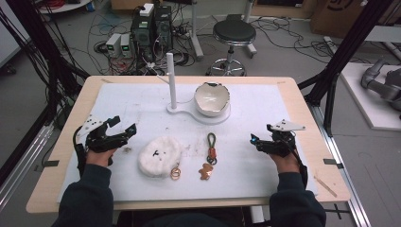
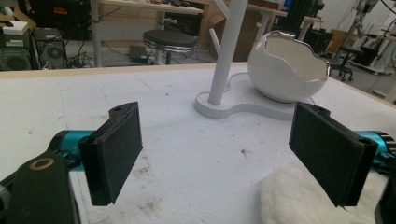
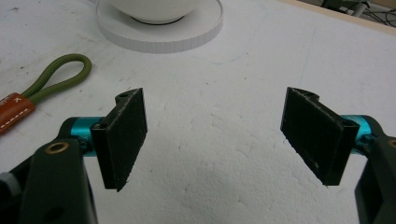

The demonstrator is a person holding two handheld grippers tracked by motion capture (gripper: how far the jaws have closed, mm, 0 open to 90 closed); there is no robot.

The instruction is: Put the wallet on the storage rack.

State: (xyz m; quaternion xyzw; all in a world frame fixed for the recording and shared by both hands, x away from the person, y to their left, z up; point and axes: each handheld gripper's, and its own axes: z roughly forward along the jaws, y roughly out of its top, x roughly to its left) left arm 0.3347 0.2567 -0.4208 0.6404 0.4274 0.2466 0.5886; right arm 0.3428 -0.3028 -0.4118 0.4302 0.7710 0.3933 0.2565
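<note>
We hold the left gripper [image 1: 124, 126] and right gripper [image 1: 254, 140] wide open and empty at the frame's lower sides, probably before a first grasp of the puff [image 1: 159, 156] or keychain [image 1: 211, 148] at lower centre.

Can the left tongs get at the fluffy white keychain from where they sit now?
Probably yes. The left tongs are open beside the fluffy white keychain, and only bare white mat lies between them. The keychain's edge already shows by one jaw in the left gripper view.
</note>
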